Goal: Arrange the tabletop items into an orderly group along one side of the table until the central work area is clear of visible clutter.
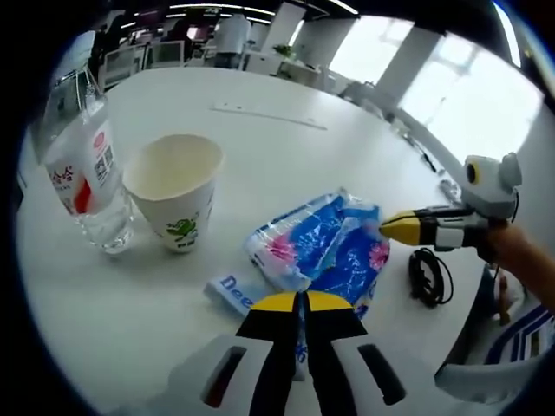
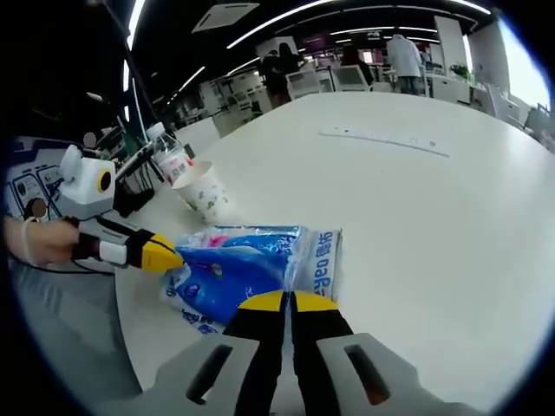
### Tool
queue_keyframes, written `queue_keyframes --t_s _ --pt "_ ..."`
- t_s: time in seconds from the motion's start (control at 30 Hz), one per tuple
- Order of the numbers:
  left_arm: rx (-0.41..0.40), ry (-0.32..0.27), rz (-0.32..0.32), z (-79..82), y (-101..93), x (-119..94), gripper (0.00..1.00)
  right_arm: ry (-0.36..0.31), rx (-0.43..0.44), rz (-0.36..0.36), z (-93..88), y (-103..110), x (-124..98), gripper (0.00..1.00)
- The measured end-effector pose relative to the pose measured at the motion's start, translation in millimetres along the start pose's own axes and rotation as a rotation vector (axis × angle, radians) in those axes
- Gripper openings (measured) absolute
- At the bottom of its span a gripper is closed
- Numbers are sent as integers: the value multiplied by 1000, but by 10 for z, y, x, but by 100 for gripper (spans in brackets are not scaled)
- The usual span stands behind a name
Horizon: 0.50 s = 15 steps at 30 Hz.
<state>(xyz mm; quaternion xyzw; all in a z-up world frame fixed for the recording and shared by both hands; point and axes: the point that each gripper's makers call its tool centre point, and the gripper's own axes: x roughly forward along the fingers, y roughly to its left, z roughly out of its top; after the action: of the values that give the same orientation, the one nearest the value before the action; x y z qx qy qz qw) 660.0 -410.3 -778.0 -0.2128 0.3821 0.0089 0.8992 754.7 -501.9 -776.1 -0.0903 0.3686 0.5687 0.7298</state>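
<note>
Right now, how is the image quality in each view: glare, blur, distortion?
Left gripper view: windows blow out at upper right, the white table bows with fisheye, the tissue pack is sharp. Right gripper view: ceiling lights streak, background people soft, the paper cup small but clear.

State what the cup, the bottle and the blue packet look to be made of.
Cup: apparently paper, matte off-white with a green print and a rolled rim. Bottle: clear plastic, glossy and see-through, with a printed red-and-white label. Blue packet: thin plastic film, shiny and crinkled with highlights on its folds; probably a soft tissue pack, though its contents are hidden.
</note>
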Motion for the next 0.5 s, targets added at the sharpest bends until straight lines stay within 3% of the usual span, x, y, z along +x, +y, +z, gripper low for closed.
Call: queue_keyframes --t_s 0.37,0.5 --pt "13 -22 -6 108 -13 -32 0 -31 4 -12 92 14 -79 0" --pt "21 -33 -16 134 -98 -76 0 -43 5 -24 116 -9 -146 0"
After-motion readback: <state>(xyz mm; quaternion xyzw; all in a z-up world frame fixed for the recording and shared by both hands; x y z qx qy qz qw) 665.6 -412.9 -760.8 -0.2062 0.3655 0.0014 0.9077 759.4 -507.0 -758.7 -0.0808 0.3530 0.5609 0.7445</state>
